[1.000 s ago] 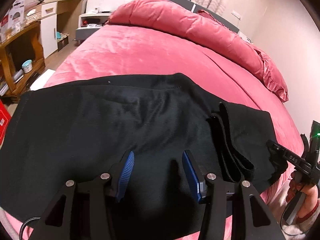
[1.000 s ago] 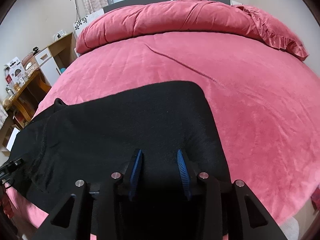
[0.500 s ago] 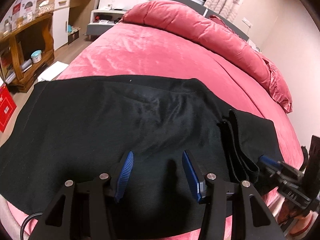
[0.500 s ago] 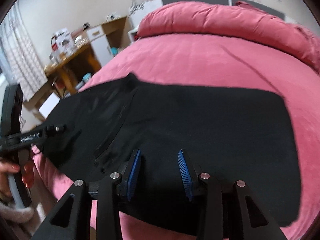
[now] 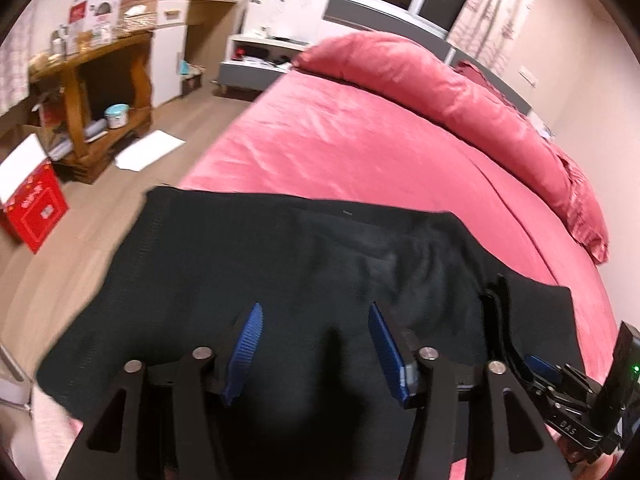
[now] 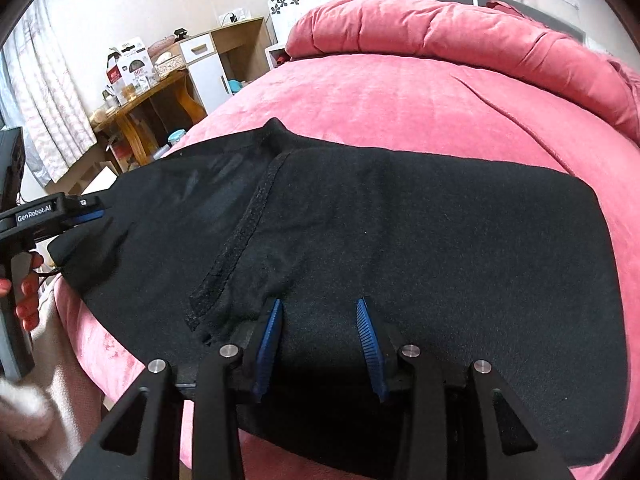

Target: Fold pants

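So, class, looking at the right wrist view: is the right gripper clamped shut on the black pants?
No: the right gripper has its blue pads apart over the black pants, which lie spread on the pink bed.

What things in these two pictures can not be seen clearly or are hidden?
- Near edge of the black pants: both views, covered by the gripper bodies.
- Right gripper tips: right wrist view, touching the cloth or hovering, cannot tell.
- Left gripper, jaws just opened wider: same doubt.
- Boxes on the wooden desk: left wrist view, print blurred.

pants (image 6: 400,240) near edge hidden behind gripper bodies, desk clutter (image 5: 92,12) too blurred to read
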